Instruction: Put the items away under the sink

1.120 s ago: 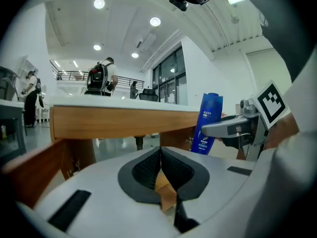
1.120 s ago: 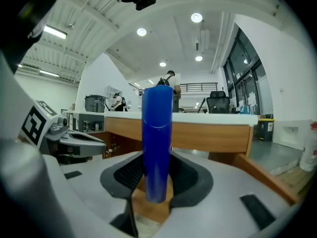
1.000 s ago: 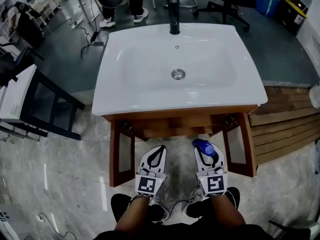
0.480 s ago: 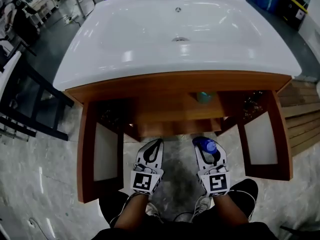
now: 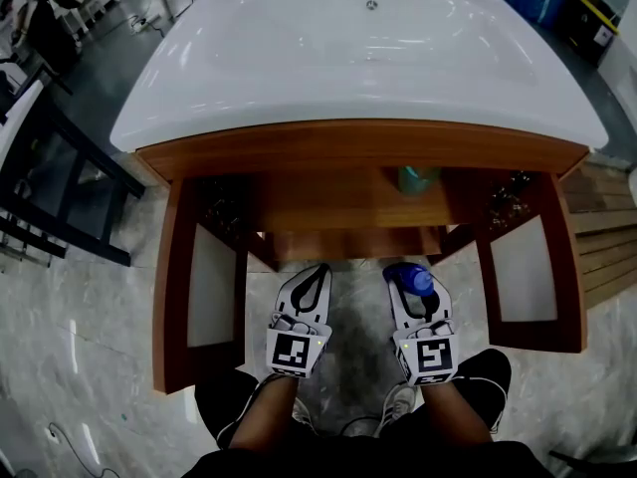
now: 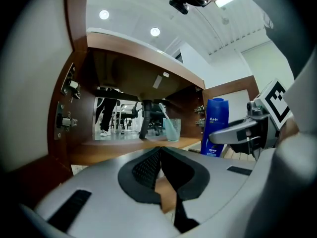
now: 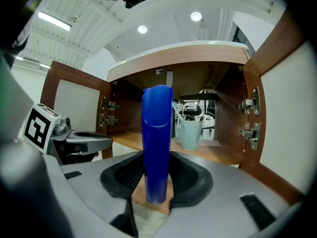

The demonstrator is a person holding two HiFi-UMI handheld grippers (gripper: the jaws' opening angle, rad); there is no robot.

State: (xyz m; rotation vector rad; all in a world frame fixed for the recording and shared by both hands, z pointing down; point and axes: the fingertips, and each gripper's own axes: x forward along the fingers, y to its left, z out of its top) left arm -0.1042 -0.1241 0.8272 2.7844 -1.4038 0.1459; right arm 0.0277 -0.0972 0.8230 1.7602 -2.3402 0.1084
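Note:
My right gripper [image 5: 410, 287] is shut on a tall blue bottle [image 5: 407, 276] that stands upright between its pads [image 7: 184, 175]. In the right gripper view the bottle [image 7: 157, 138] rises in front of the open cabinet. My left gripper [image 5: 317, 272] is beside it, shut with nothing in it, its pads [image 6: 148, 166] meeting at the tips. Both grippers are low, just in front of the wooden cabinet [image 5: 348, 212] under the white sink [image 5: 358, 58]. On the cabinet shelf stands a pale teal cup [image 7: 190, 133] with a toothbrush in it.
Both cabinet doors stand swung open, the left door [image 5: 211, 292] and the right door [image 5: 526, 272] flanking the grippers. A drain pipe [image 6: 146, 120] comes down at the back of the shelf. The person's legs and shoes [image 5: 398, 406] are below on the marble floor [image 5: 90, 366].
The view and both grippers have dropped from above the sink to the level of the open cabinet, so its inside and the teal cup now show. The bottle stays gripped.

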